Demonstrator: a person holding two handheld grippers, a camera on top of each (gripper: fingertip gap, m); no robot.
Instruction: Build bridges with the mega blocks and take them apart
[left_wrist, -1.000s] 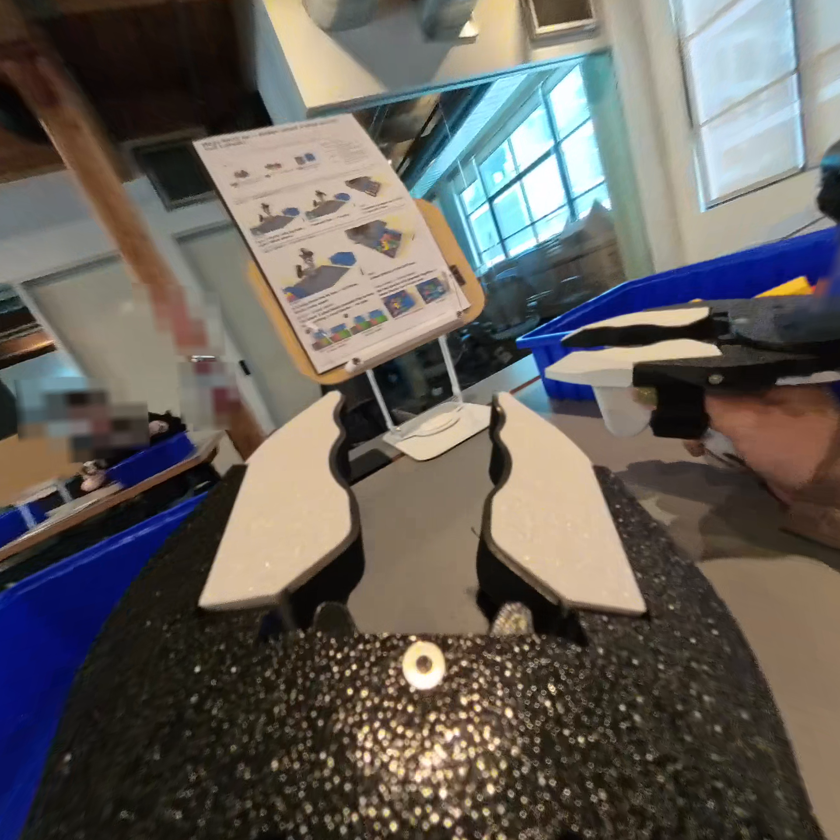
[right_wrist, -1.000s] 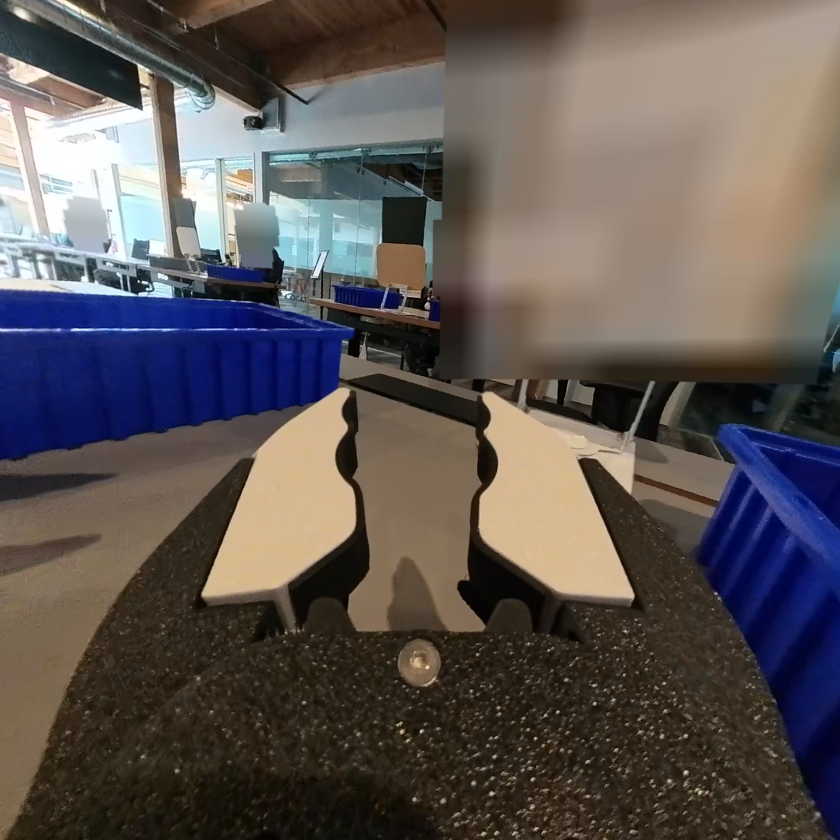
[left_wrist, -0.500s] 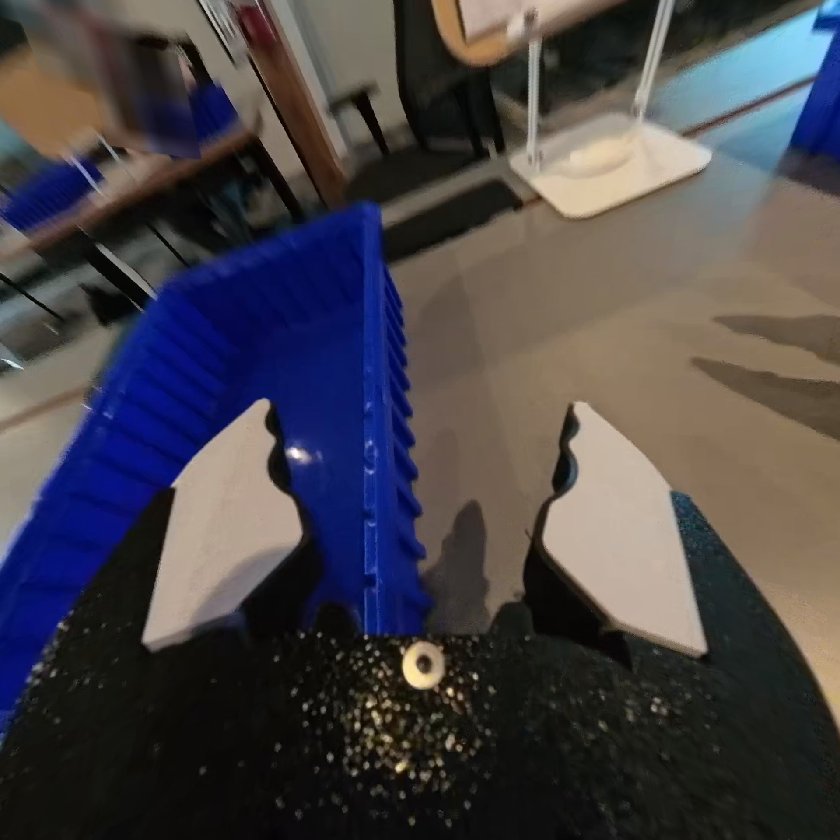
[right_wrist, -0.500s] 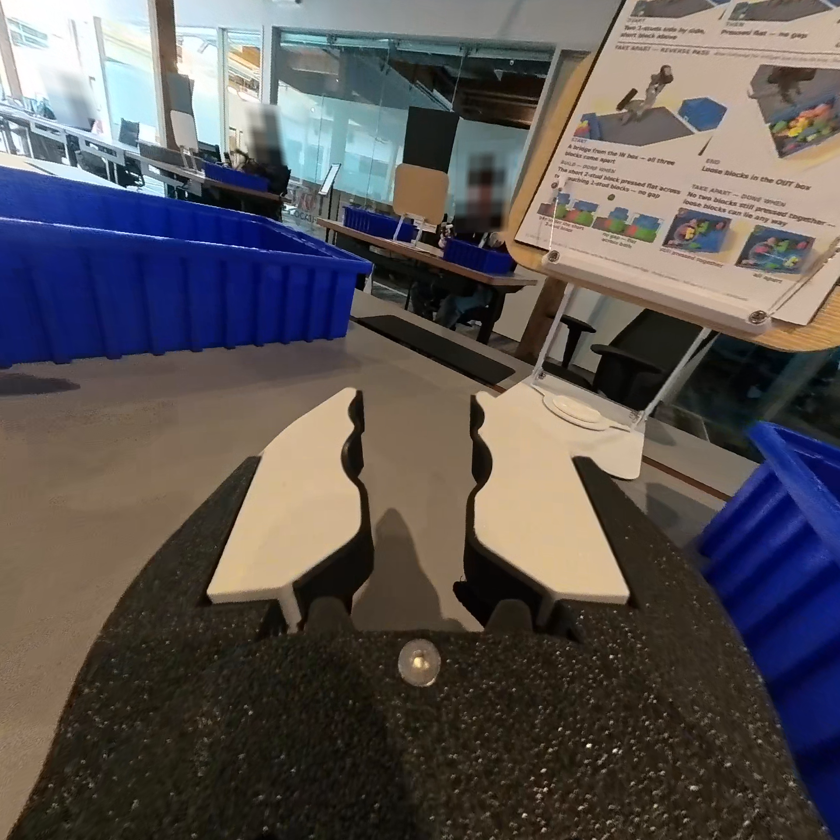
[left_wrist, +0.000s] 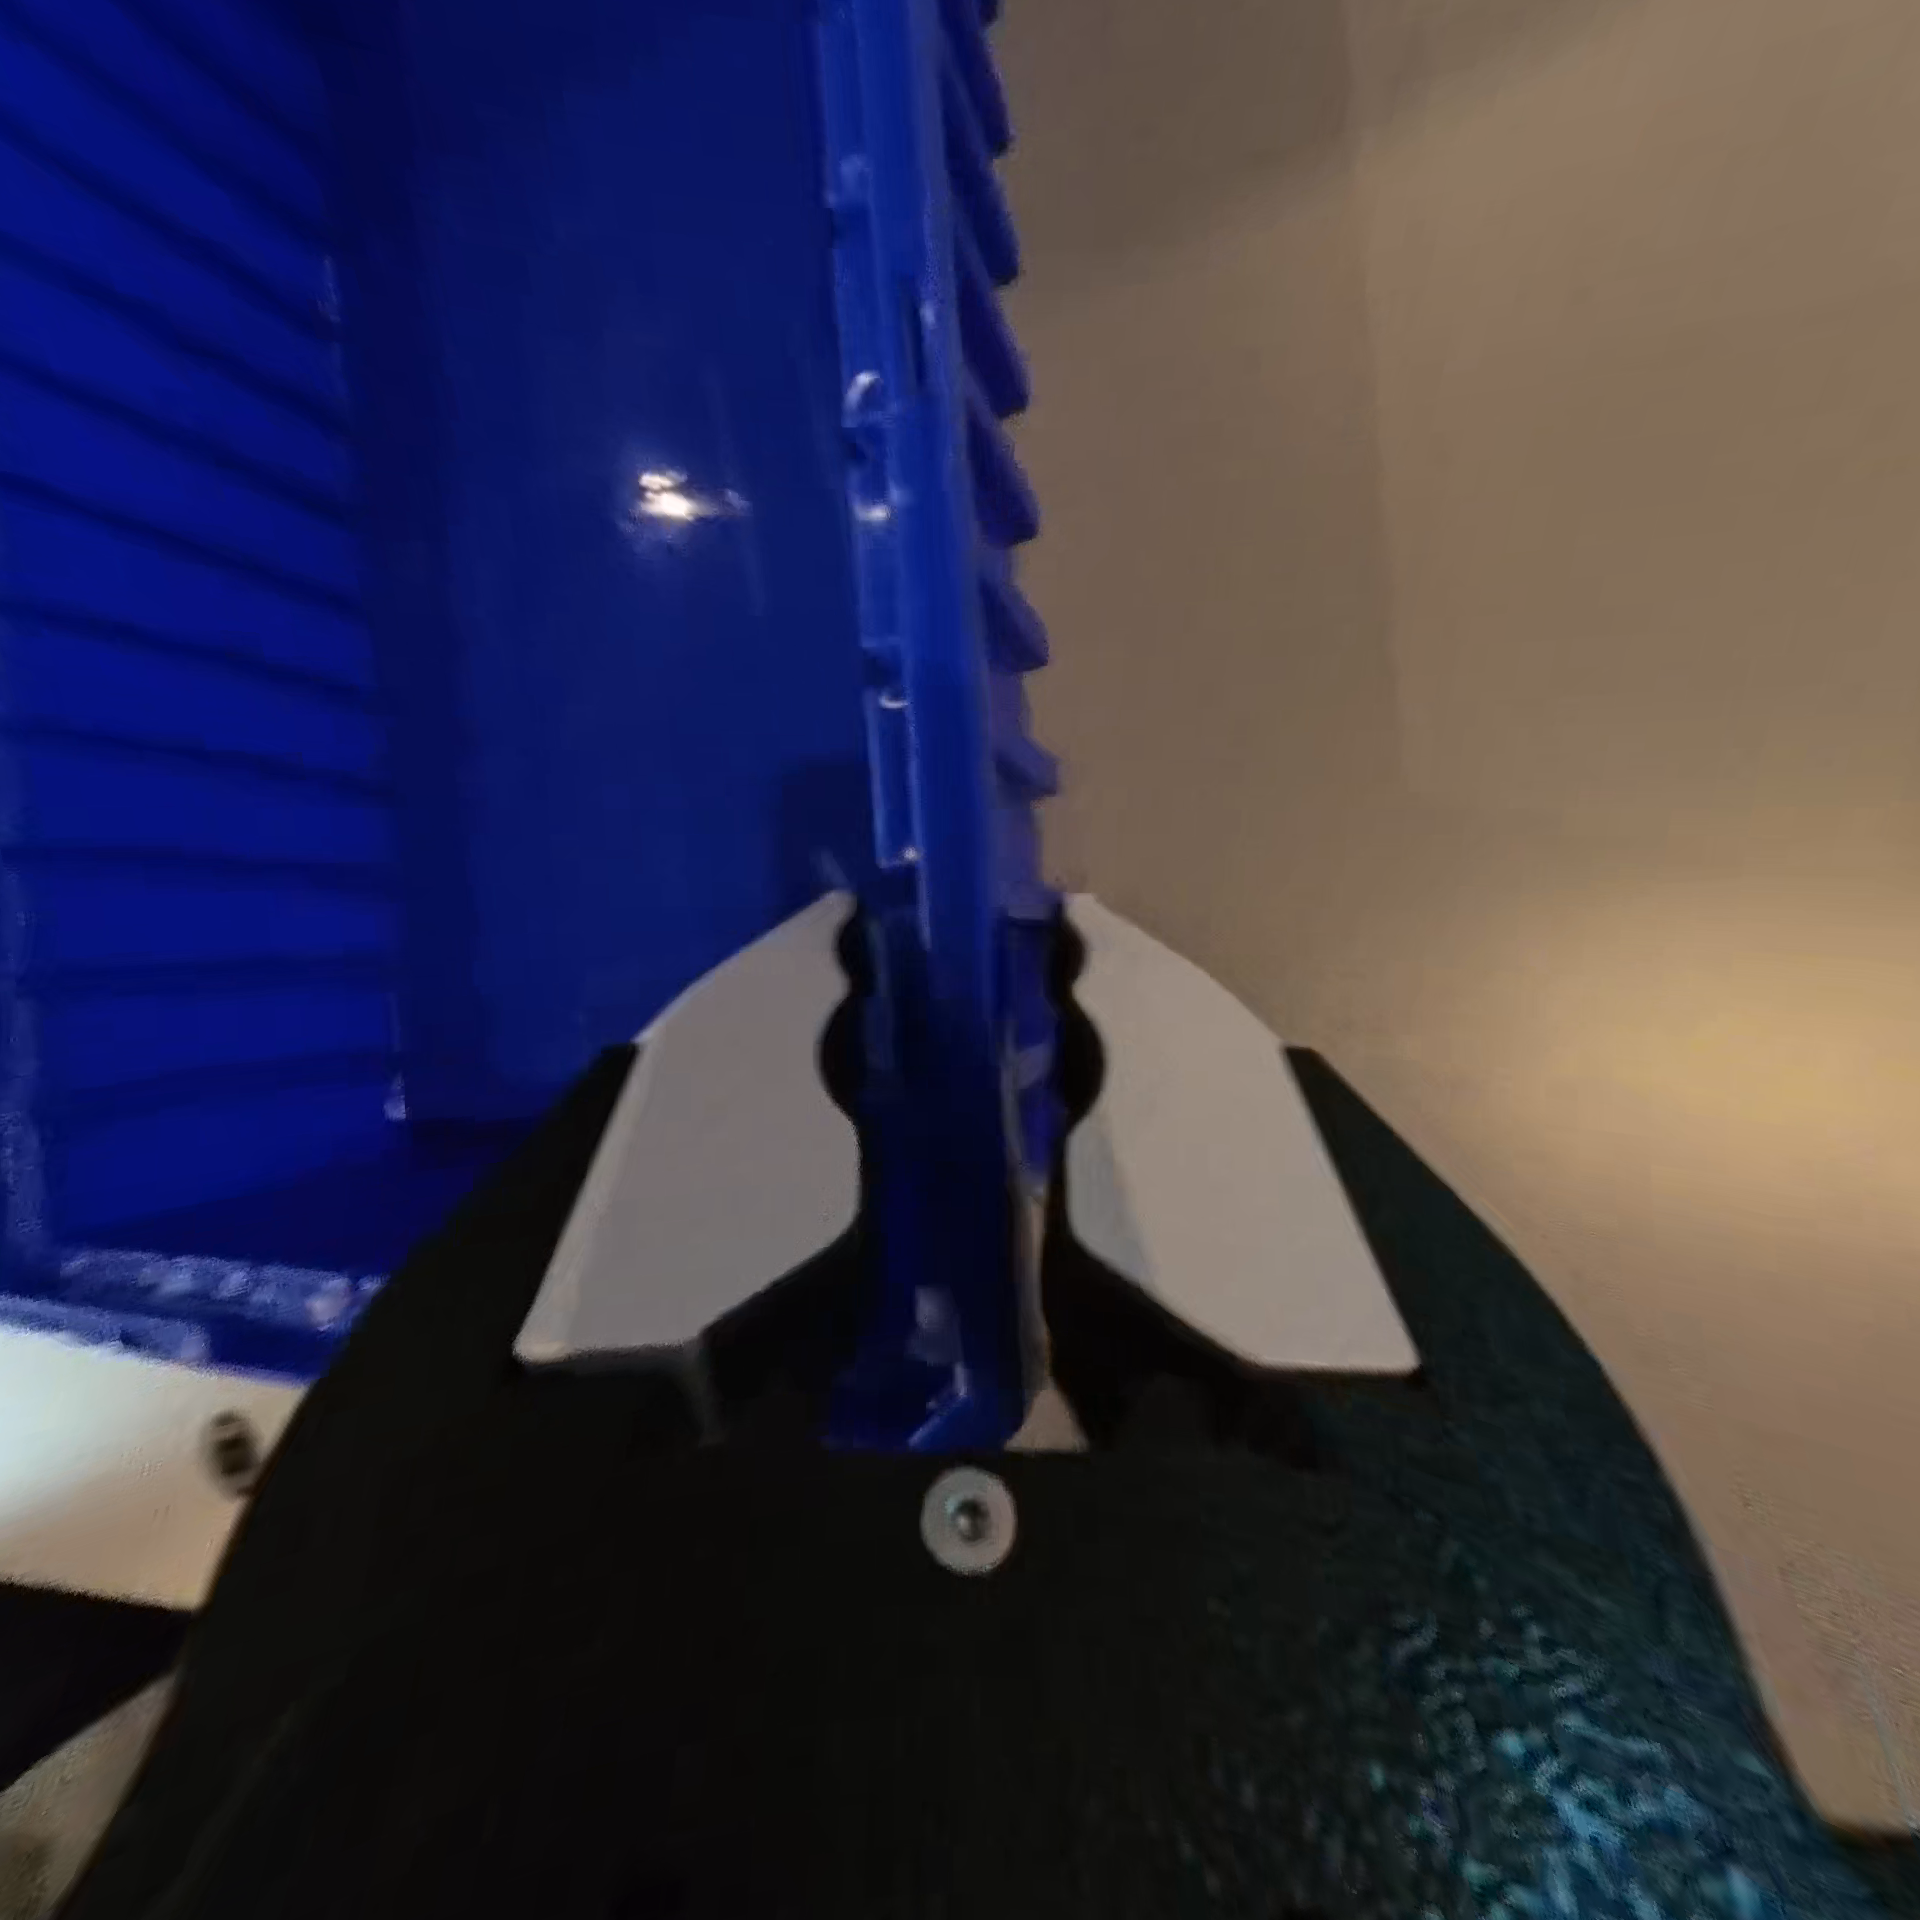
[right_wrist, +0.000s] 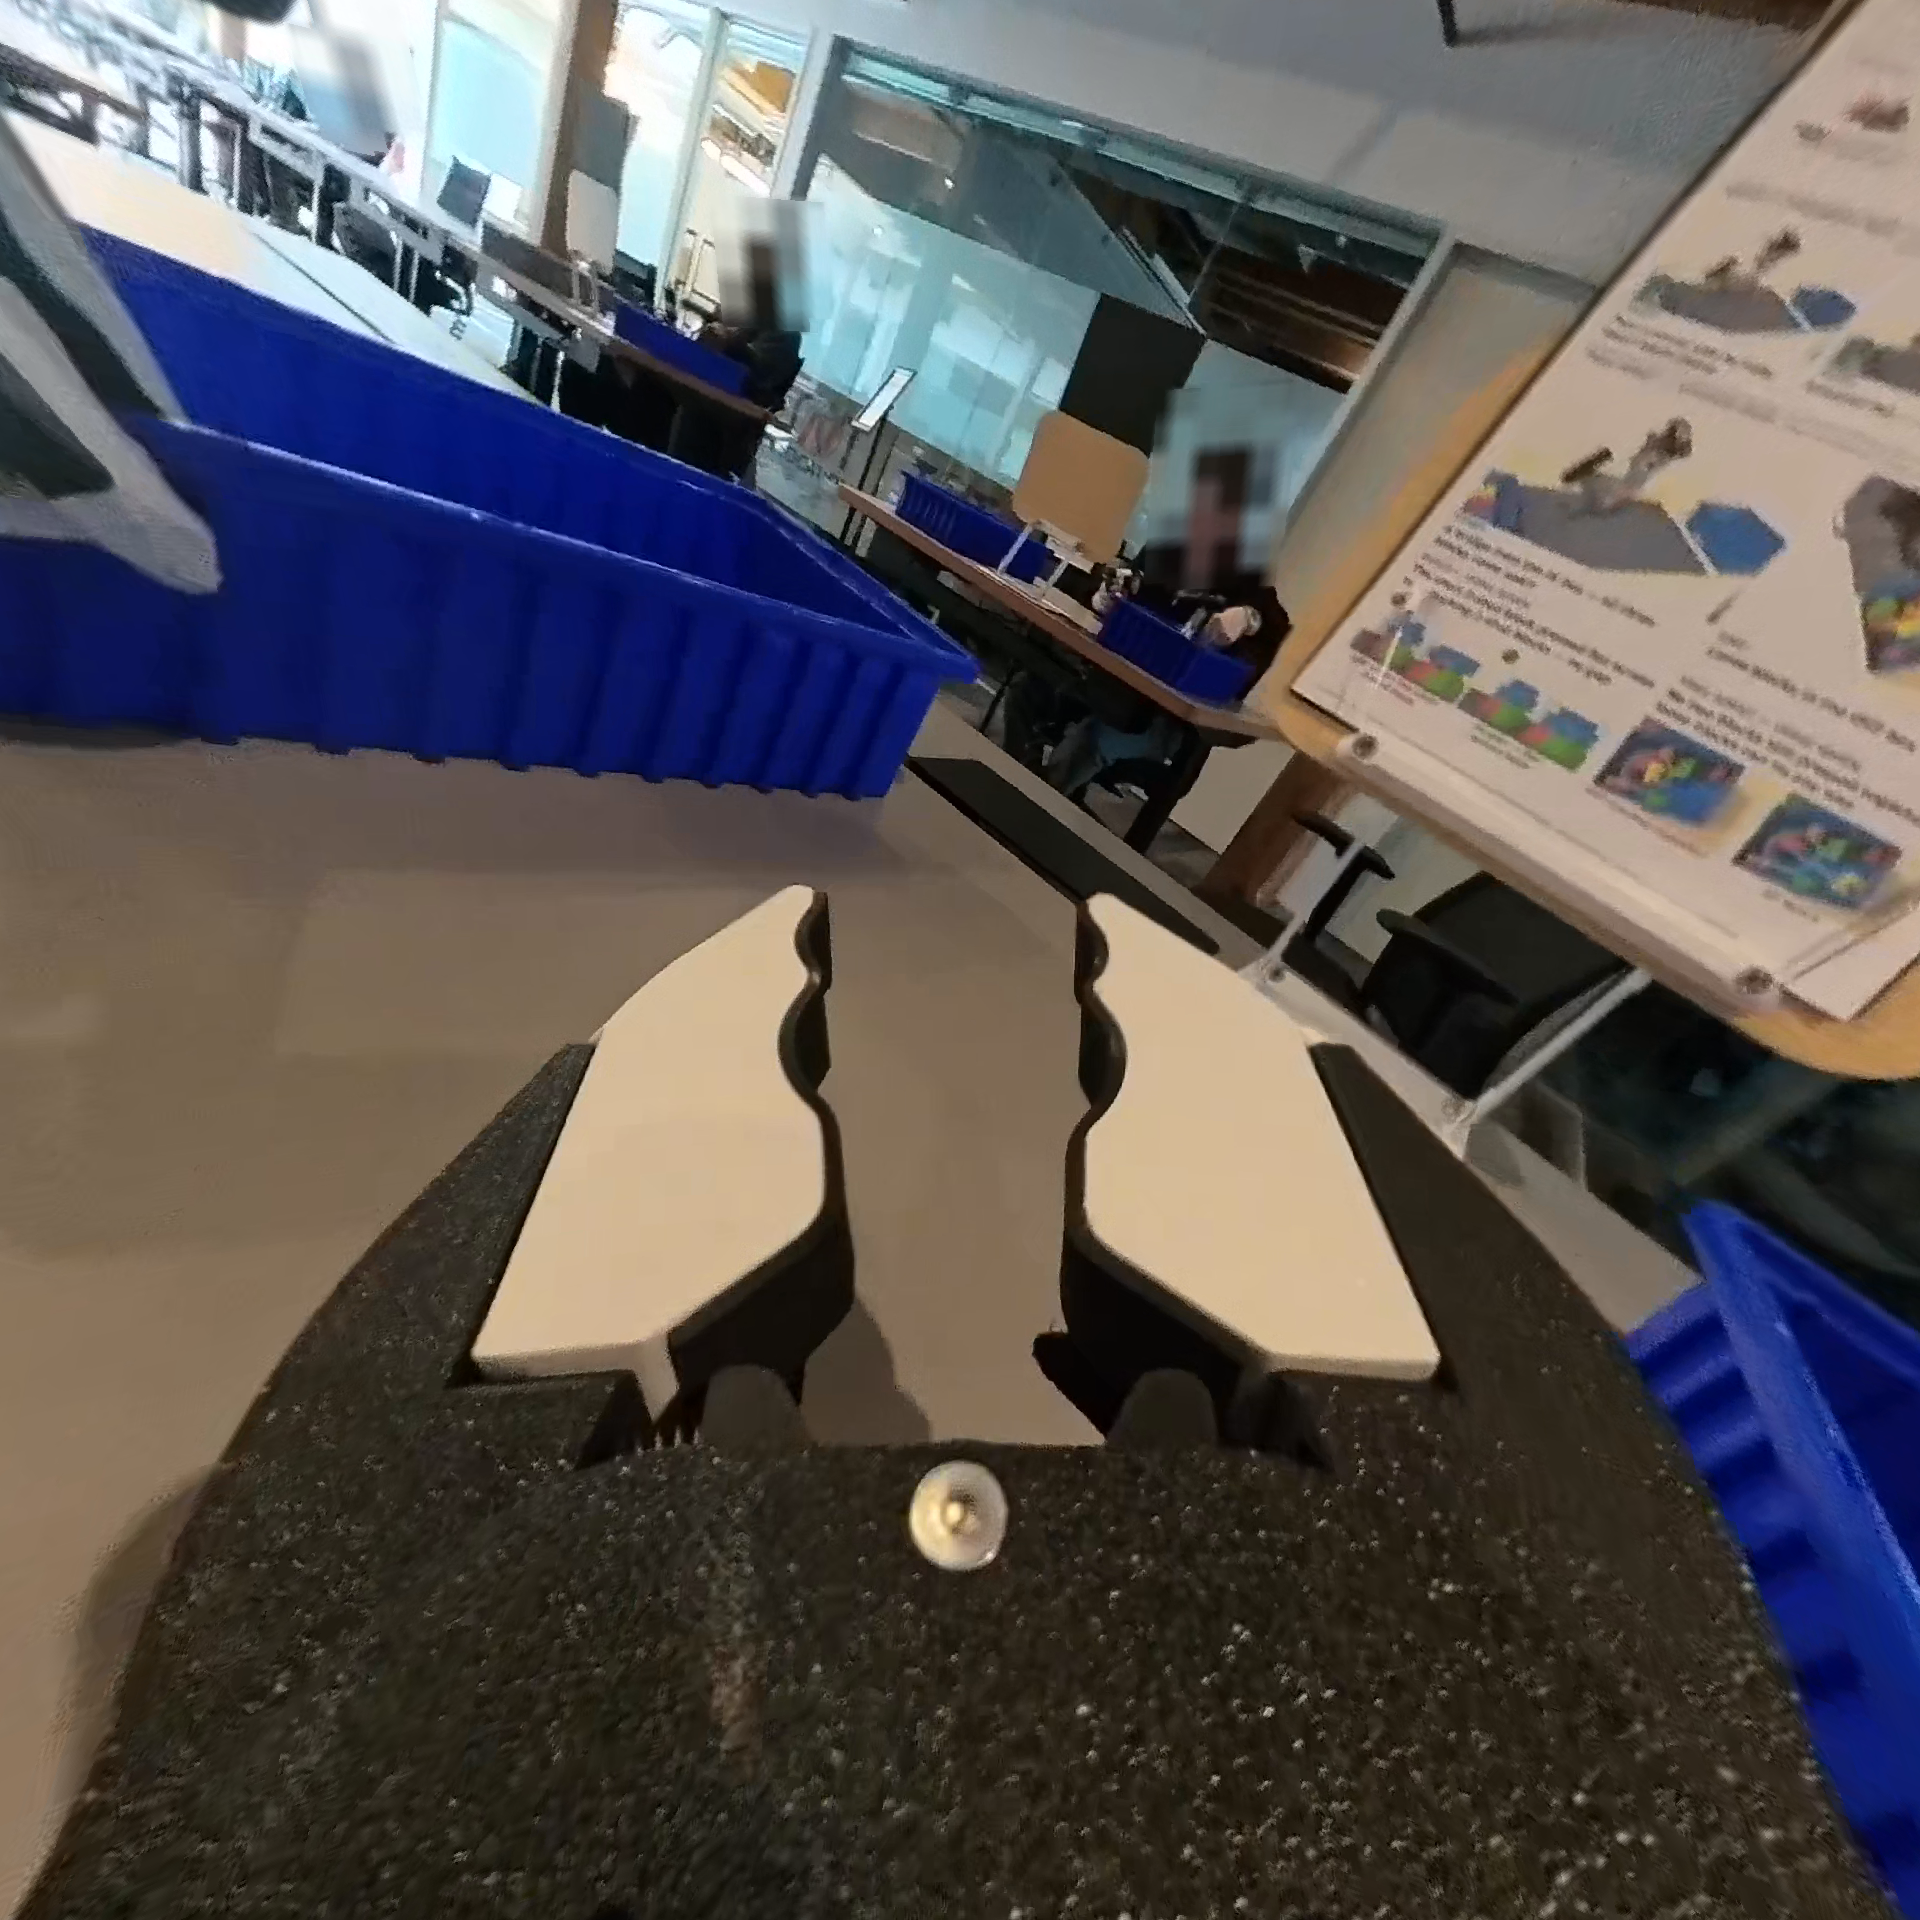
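Note:
No blocks show in either view. My left gripper (left_wrist: 956, 920) is shut on the right-hand wall of a blue ribbed bin (left_wrist: 623, 623), with the rim running between its white fingers (left_wrist: 717, 1164). The picture is blurred. My right gripper (right_wrist: 951, 914) is open and empty, low over the grey table (right_wrist: 312, 987). In the right wrist view the same blue bin (right_wrist: 520, 644) stands at the table's left, and part of the left gripper (right_wrist: 94, 499) shows over its near-left corner.
A second blue bin (right_wrist: 1808, 1455) stands close at the right gripper's right. An instruction sheet on a wooden board with a stand (right_wrist: 1662, 623) is at the back right. The grey table (left_wrist: 1507, 727) lies to the right of the gripped wall. Other desks and people are far behind. The tips of one gripper are about 30 cm away from the tips of the other.
My left gripper swung down from the instruction stand to the left bin, straddled its wall, and has closed on it. My right gripper stayed open and tilted a little.

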